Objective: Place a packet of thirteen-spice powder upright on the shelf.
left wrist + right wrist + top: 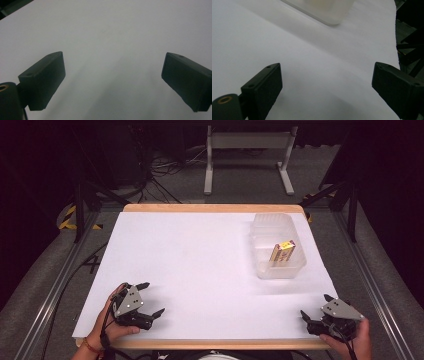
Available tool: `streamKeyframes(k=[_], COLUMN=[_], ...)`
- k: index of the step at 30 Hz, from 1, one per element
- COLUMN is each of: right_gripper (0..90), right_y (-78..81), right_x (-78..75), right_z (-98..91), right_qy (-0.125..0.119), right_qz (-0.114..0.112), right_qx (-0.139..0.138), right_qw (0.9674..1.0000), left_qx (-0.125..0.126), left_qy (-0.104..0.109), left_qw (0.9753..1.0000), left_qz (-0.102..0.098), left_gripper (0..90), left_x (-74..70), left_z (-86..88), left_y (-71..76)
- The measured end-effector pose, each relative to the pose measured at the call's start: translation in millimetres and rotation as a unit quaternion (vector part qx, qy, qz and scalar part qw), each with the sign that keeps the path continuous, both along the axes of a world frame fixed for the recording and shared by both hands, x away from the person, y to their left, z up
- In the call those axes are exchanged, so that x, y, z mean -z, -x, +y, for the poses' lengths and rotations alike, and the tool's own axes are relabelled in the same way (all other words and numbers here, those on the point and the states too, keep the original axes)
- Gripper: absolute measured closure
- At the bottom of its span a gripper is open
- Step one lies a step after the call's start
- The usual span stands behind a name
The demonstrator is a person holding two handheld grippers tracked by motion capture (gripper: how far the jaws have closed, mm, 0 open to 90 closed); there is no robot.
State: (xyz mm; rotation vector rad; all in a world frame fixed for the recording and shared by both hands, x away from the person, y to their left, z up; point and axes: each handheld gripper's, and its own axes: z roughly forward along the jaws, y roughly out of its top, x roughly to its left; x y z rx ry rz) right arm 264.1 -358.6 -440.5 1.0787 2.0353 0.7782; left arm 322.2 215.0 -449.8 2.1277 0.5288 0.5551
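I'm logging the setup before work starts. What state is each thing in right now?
Left gripper: jaws wide open, empty, low over the near left of the table.
Right gripper: jaws open, empty, at the near right corner.
Clear plastic container: lidless, upright.
Small yellow box: inside the container, leaning.

Each black tool (152,298) carries a grey three-cornered plate (128,300) with dark screws.

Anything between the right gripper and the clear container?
Nothing: bare white table surface separates the right gripper from the clear container, as the high view and right gripper view show.
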Motion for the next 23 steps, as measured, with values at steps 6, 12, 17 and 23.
streamKeyframes(k=[6,12,17,23], right_gripper=[10.4,10.4,10.4,10.4], right_y=[0.6,0.0,-0.2,0.1], right_x=[-0.5,0.3,0.9,-0.5], right_z=[1.3,1.7,0.8,0.0], right_qy=[0.001,0.004,0.004,-0.008], right_qz=[-0.006,-0.005,-0.004,-0.004], right_qx=[-0.002,-0.001,0.000,-0.002], right_qw=[1.0000,1.0000,1.0000,1.0000], left_qx=[-0.002,-0.002,-0.002,-0.010], left_qy=[0.001,0.000,-0.005,-0.001], left_qw=[1.0000,1.0000,1.0000,1.0000], left_qz=[0.000,0.001,0.001,0.001], left_gripper=[6.0,6.0,6.0,5.9], left_x=[-0.4,-0.1,-0.2,-0.8], left_z=[0.8,-0.5,-0.8,2.3], left_y=[0.2,-0.6,-1.9,-2.5])
